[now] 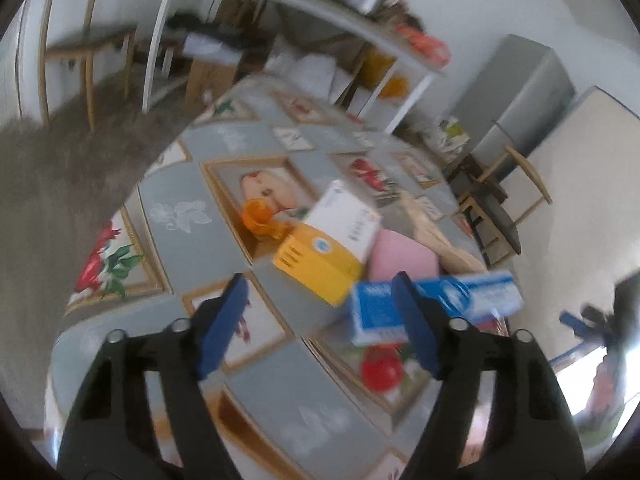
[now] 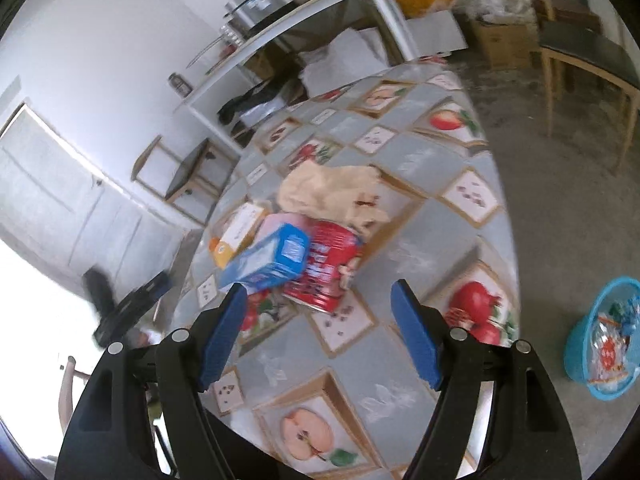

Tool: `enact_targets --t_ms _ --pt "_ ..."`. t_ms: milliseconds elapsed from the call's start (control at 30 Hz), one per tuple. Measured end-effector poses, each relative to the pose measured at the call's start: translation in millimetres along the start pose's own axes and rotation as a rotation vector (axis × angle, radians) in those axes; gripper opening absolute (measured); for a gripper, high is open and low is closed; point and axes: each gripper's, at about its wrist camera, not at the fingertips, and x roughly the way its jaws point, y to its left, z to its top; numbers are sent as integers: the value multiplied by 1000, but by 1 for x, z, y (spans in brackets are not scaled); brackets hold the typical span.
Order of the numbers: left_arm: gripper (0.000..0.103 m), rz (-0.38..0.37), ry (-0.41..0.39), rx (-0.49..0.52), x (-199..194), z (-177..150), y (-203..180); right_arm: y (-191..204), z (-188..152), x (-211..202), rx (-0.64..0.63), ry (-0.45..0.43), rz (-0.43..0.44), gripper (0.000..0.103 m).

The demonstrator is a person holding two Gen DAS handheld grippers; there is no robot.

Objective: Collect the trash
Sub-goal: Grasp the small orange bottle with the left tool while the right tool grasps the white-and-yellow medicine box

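The blue box (image 1: 436,300) is lying across the pile, just beyond the left gripper (image 1: 320,324); the right gripper (image 2: 320,328) is hovering farther back. Both jaws are standing apart, empty.

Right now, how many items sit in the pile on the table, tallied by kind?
Boxes: 3: yellow box, white box, blue box
Red can: 1
Orange item: 1
Pink item: 1
Crumpled beige bag: 1
Total: 7
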Motion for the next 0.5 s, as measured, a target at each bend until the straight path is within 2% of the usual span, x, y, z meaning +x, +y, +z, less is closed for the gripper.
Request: enact_targets --t_ms 67,267,433,500 --pt "57 9 43 -47 25 17 14 16 12 8 -35 17 20 72" --pt "42 92 75 -98 75 48 33 78 58 37 -139 76 83 72" --pt "26 159 128 -43 107 55 34 125 85 66 -205 123 111 72" --pt "23 167 128 -1 109 52 29 139 92 82 -219 155 116 72"
